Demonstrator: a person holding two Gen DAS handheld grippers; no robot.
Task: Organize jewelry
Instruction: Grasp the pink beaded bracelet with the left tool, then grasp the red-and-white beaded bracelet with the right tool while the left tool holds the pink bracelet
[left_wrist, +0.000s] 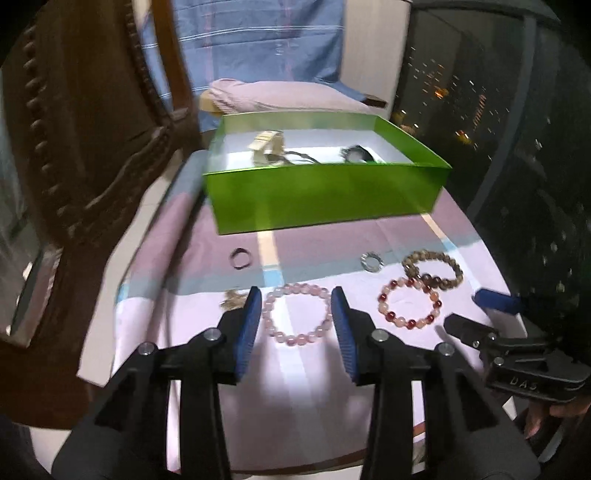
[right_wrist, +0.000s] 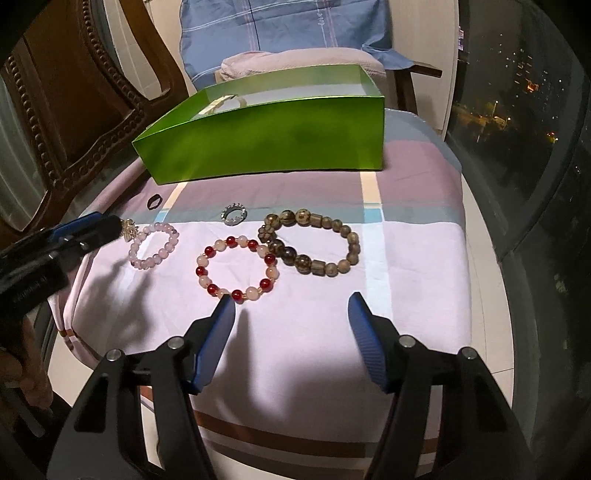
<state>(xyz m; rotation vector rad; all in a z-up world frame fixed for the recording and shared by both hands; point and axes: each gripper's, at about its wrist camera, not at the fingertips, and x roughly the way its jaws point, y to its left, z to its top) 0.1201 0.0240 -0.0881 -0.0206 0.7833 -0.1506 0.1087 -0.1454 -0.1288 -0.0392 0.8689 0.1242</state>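
Three bead bracelets lie on the pink striped cloth (right_wrist: 406, 258), in front of the green box (left_wrist: 325, 195). The pale pink bracelet (left_wrist: 297, 313) sits farthest left, and the left gripper (left_wrist: 297, 295) hangs over it with its two blue fingers (left_wrist: 246, 325) spread wide, one to each side of the ring of beads and apart from them. The red-and-peach bracelet (right_wrist: 237, 268) lies in the middle; the brown wooden bracelet (right_wrist: 310, 243) lies to its right, and the two touch where their rings meet. The right gripper (right_wrist: 291, 301) hovers near the front of these two, its fingers likewise held wide apart and clamping nothing.

Two small rings lie nearer the box: a dark ring (right_wrist: 154, 201) to the left and a silver toothed ring (right_wrist: 234, 214) between the pink bracelet and the brown one. One small gold piece (right_wrist: 130, 228) sits just beside the pink bracelet, by the left gripper's tip; its shape is too blurred to name.

The one box stands open at the back of the cloth. Inside it show a cream clip-like item (left_wrist: 266, 142) and a dark round piece (left_wrist: 355, 153), possibly a watch or bracelet, with thin dark cords between them.

Behind the box are a folded pink towel (right_wrist: 295, 61), a blue cloth (right_wrist: 280, 26) and a carved wooden chair (right_wrist: 74, 110)
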